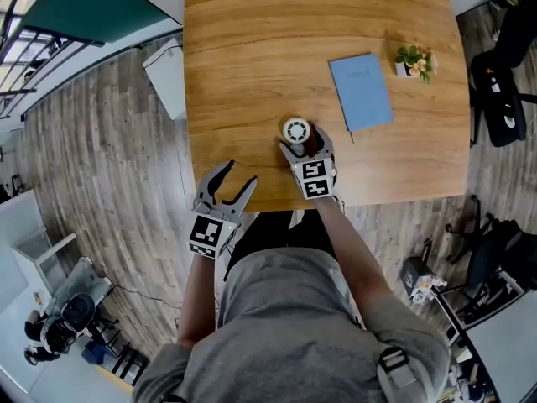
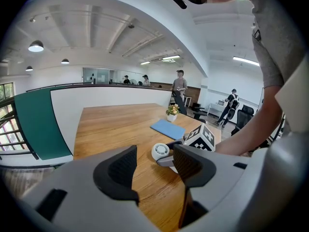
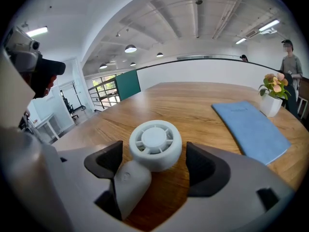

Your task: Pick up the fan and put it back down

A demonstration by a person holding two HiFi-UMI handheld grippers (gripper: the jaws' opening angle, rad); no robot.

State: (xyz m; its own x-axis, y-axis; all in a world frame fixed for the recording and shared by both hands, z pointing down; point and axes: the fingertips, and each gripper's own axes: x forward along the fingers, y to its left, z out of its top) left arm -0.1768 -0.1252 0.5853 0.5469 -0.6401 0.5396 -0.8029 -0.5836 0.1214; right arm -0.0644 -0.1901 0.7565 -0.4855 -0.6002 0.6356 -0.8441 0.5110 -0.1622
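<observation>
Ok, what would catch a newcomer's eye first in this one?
The white fan on the wooden table near its front edge, between the open jaws of the right gripper. Next, the blue notebook and the flower pot farther right, and the left gripper, open and empty at the table's edge.

No readable text or labels anywhere.

The table [image 1: 252,49] is finished in smooth, lightly sheened wood with clear grain. The fan [image 3: 155,145] is moulded in matt white plastic. The booklet [image 1: 361,91] is covered in matt blue paper.
</observation>
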